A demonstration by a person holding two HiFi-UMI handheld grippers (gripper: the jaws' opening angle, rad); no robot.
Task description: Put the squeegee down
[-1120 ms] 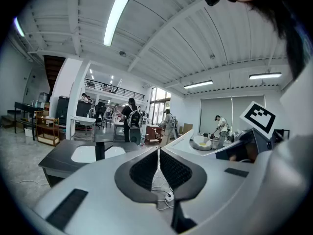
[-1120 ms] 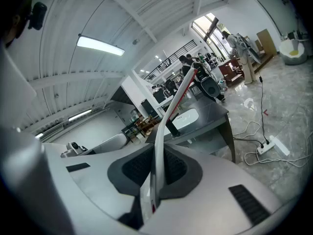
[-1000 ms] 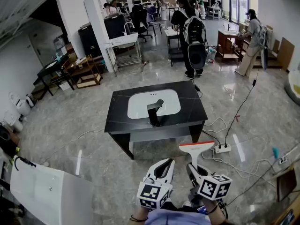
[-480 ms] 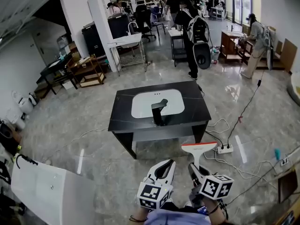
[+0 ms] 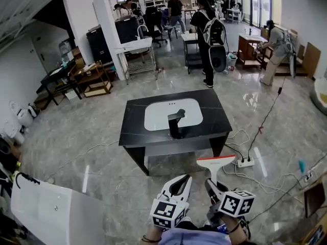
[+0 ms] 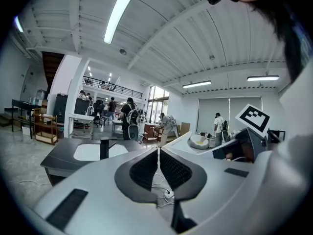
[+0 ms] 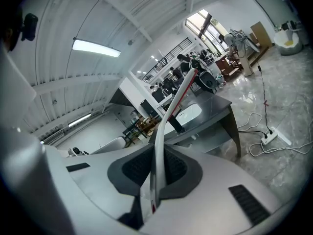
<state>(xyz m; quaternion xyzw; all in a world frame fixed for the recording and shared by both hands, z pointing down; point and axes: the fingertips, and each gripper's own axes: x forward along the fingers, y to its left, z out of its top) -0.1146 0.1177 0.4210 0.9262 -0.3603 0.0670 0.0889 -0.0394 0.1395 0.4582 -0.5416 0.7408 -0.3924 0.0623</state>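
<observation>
My right gripper (image 5: 211,184) gripped the squeegee (image 5: 215,163) by its handle. My left gripper (image 5: 177,185) beside it was closed and empty, both short of the table (image 5: 132,131).

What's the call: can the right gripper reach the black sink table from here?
Probably not. The right gripper, shut on the white, orange-edged squeegee, hangs short of the black sink table; open floor between.

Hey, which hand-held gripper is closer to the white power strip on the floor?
Right. The power strip lies just ahead and right of the right hand-held gripper, which holds the squeegee; the left hand-held gripper sits farther left.
</observation>
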